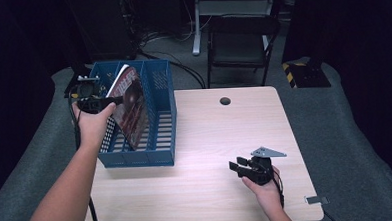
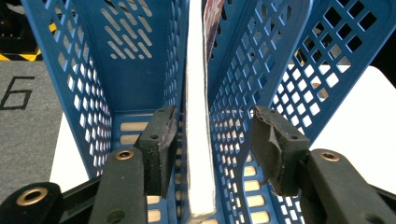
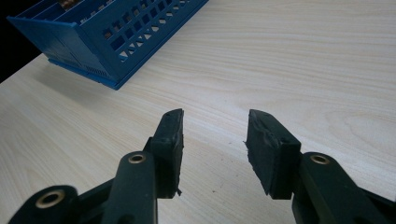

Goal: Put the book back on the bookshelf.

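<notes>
A blue slotted file rack point(image 1: 161, 137) stands at the table's left side, with a magazine point(image 1: 132, 107) leaning on edge in one of its compartments. My left gripper point(image 1: 114, 100) reaches in from the rack's left at the magazine's top. In the left gripper view its jaws point(image 2: 215, 116) stand open astride the magazine's white edge point(image 2: 198, 140). The left pad point(image 2: 163, 140) sits close beside that edge and the right pad stands clear of it. My right gripper point(image 1: 235, 165) rests low over the table at the front right, open point(image 3: 215, 119) with bare wood between its jaws.
The light wooden table point(image 1: 210, 135) has a round cable hole point(image 1: 225, 100) near its far edge and a small metal clip point(image 1: 315, 200) at the front right corner. A dark chair point(image 1: 241, 43) stands behind the table. The rack's corner point(image 3: 93, 32) lies far left of my right gripper.
</notes>
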Tool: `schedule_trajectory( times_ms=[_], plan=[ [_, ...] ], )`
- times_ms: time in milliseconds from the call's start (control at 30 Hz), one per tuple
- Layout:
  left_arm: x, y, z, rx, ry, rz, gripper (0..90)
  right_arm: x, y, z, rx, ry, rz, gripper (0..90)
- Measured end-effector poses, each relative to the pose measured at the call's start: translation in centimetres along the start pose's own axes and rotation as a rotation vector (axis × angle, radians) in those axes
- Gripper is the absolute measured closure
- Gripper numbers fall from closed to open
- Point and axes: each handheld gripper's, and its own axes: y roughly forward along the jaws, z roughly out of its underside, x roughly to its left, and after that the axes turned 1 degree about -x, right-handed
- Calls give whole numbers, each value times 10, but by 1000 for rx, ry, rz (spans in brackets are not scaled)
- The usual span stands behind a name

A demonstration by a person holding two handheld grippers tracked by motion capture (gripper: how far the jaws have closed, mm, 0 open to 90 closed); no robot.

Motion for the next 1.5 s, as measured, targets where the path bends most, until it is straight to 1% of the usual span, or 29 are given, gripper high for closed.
schedule_trajectory(
  times_ms=[167,233,300,333,533,567,633,733,833,900,933,1000,1033,1100,1133,1167,1200,1267,1300,1333,1500],
  plan=[
    [1,-4,-3,1,-1,-4,467,0,0,0,0,2,1,559],
    [1,-7,-4,3,9,-7,460,0,-1,0,1,3,2,558],
    [1,-8,-5,2,11,-7,455,-1,0,0,-1,3,3,558],
    [1,-9,-6,12,10,-2,455,-1,0,0,-4,4,4,556],
    [3,-12,-8,22,18,0,451,-1,-1,0,0,2,8,547],
    [4,-14,-9,28,28,-1,451,-1,-1,0,-2,5,7,547],
    [4,-14,-10,21,29,-1,452,0,-1,0,0,8,6,547],
    [5,-19,-13,27,27,5,451,0,-1,0,-1,9,7,545],
    [4,-24,-14,24,40,10,451,0,0,0,2,10,9,536],
    [3,-28,-15,30,45,18,450,0,0,0,6,7,8,533],
    [2,-29,-16,22,48,19,450,0,0,0,4,8,9,532],
    [0,-33,-18,23,52,23,450,0,0,0,3,10,10,528],
    [0,-35,-18,28,62,26,450,0,0,0,3,10,10,528],
    [-2,-40,-20,22,73,31,450,0,0,0,4,10,10,526],
    [-5,-45,-21,18,85,42,450,0,0,0,5,10,10,526],
    [-5,-45,-21,18,85,42,450,0,0,0,5,10,10,526],
    [-6,-47,-22,15,95,47,450,0,0,0,4,10,9,526],
    [-9,-51,-22,17,109,59,450,-1,0,0,8,12,13,526],
    [-12,-55,-23,19,122,70,450,-1,0,0,7,13,13,526],
    [-12,-55,-23,19,122,70,450,-1,0,0,7,13,13,526],
    [-20,-58,-22,29,147,90,450,0,0,0,9,9,9,526]
  ],
)
